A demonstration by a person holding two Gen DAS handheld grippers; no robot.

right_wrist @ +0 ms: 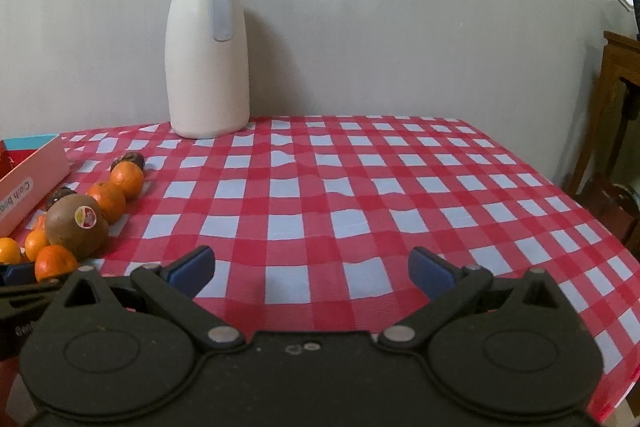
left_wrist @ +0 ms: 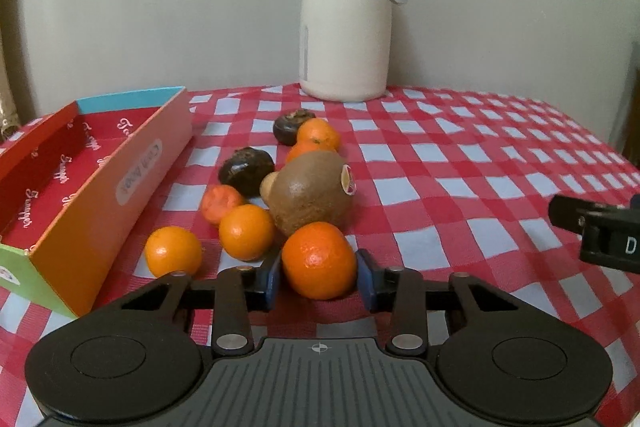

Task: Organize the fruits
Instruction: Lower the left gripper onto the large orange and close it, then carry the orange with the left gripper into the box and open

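So the setup: a table (left_wrist: 460, 163) with a red check cloth, a cream jug (left_wrist: 346, 23) at the back, an open box (left_wrist: 100, 183) on the left side, and a loose pile of fruit just beside the box's long wall.

Biggest fruit is the kiwi (left_wrist: 310, 193), the brown one with the sticker. I'd guess it's the heaviest of the lot, slightly soft and fuzzy, so it won't slip much, but squeeze gently across its short width. Two dark round fruits (left_wrist: 246, 171) sit behind it; can't tell what they are. Then the mandarins. The front mandarin (left_wrist: 319, 259) is the one that matters right now: light, round, thin springy peel, so it'll roll if nudged and dent if crushed. Best taken across the widest part of its middle, which is pretty much where the pads are.

The left hand-held gripper (left_wrist: 320, 277) has closed in on that front mandarin, blue pads (left_wrist: 272, 277) hugging both sides. It looks clamped on it, with the fruit apparently sitting on the cloth, not lifted yet as far as I can judge.

The right hand-held gripper (right_wrist: 312, 271) is spread wide with nothing between its fingers, just bare cloth, well apart from the pile.

Box looks empty from what shows, so I'd say it's early days.
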